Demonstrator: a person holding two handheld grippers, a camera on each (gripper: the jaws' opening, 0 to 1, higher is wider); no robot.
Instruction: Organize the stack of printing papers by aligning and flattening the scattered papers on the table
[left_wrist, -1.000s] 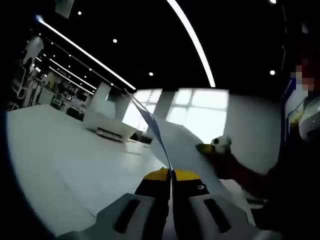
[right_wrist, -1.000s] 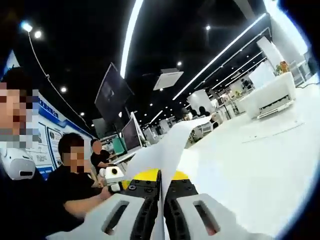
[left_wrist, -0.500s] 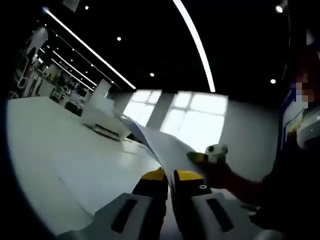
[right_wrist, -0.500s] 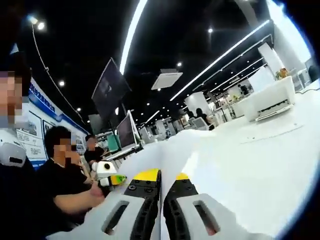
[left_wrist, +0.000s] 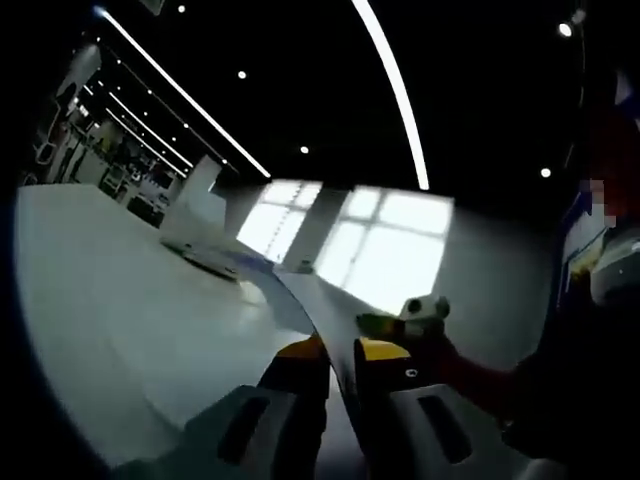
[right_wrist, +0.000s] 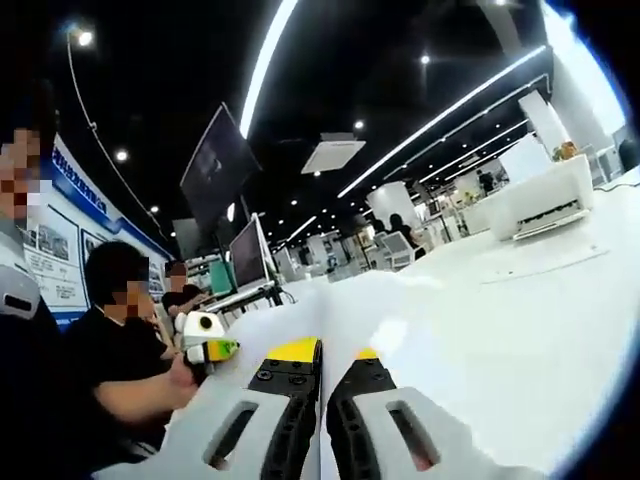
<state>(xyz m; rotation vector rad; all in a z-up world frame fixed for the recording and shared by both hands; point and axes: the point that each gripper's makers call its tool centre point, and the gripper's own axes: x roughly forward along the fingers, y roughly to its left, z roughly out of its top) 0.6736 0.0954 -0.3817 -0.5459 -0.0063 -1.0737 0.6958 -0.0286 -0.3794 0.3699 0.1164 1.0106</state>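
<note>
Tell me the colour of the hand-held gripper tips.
Yellow tips, clearest in the right gripper view.

A thin white sheet of printing paper (left_wrist: 318, 305) runs edge-on between the two jaws of the left gripper (left_wrist: 340, 352), which are closed tight on it. From the jaws it stretches forward as a long, slightly curved band, lying low and close to the white surface (left_wrist: 120, 290), its far end reaching towards a pale box-like unit at the back. In the right gripper view the same white paper (right_wrist: 330, 310) passes between the jaws of the right gripper (right_wrist: 323, 352), which pinch it with only a narrow slit showing. There it spreads forward nearly flat over the surface, broad and smooth, with a gentle rise at its far edge.
</note>
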